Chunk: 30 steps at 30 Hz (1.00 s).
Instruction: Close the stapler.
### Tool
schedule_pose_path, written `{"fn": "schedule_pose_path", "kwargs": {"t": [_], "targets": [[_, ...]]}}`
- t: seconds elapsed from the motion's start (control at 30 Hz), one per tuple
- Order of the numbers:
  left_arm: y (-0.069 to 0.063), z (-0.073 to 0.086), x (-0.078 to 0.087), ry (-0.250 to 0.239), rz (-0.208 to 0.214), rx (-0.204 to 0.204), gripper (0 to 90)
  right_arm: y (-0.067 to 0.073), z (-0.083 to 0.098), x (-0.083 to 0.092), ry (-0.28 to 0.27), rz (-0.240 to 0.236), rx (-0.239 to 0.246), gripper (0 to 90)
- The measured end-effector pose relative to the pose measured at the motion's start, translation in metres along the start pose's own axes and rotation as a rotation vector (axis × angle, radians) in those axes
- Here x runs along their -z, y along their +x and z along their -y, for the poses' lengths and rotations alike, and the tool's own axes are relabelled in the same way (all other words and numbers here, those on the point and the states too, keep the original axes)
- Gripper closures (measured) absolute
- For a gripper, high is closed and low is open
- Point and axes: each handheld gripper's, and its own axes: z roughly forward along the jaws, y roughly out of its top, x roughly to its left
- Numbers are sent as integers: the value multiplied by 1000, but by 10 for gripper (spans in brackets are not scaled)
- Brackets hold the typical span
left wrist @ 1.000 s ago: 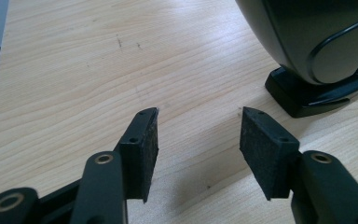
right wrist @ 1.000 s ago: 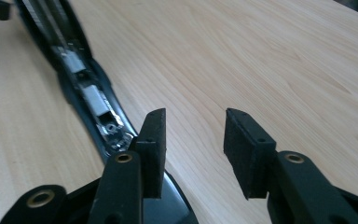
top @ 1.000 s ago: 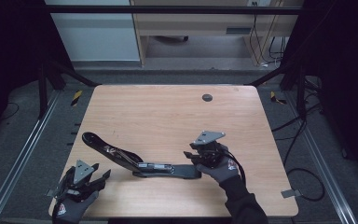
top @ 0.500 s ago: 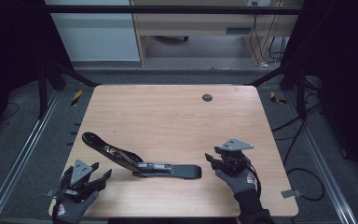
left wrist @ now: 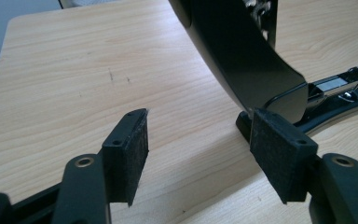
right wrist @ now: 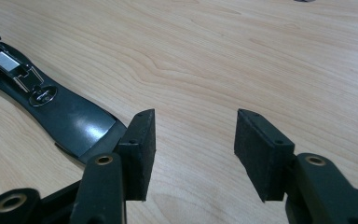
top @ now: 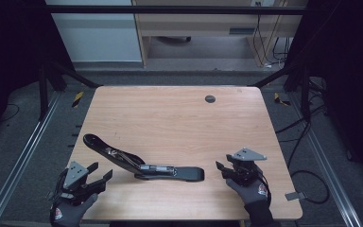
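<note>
One wooden table (top: 170, 118), dark room

Opened stapler (top: 142, 161) on table (top: 170, 118), between two hand-held grippers at near edge.

A light wooden table (top: 170, 123) is filling the middle of the high view, its grain running left to right. A long black stapler (top: 142, 161), opened out flat, is lying on it in the lower left of the frame, stretching from the left edge toward the lower centre with its metal channel facing up. A small dark round cap (top: 210, 99) is sitting flush in the tabletop near the upper centre.
</note>
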Motion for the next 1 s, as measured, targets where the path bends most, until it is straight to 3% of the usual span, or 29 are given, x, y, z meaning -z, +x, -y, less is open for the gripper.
{"fn": "schedule_pose_path", "kwargs": {"t": [0.2, 0.37, 1.0], "targets": [[-2, -5, 4, -21, 0, 8, 345, -1, 7, 4, 7, 7, -15, 495], [-4, -11, 7, -35, 4, 11, 323, 3, 12, 6, 18, 7, 11, 507], [-9, -33, 9, -61, 5, 3, 288, 20, 9, -1, 43, -57, 31, 547]]}}
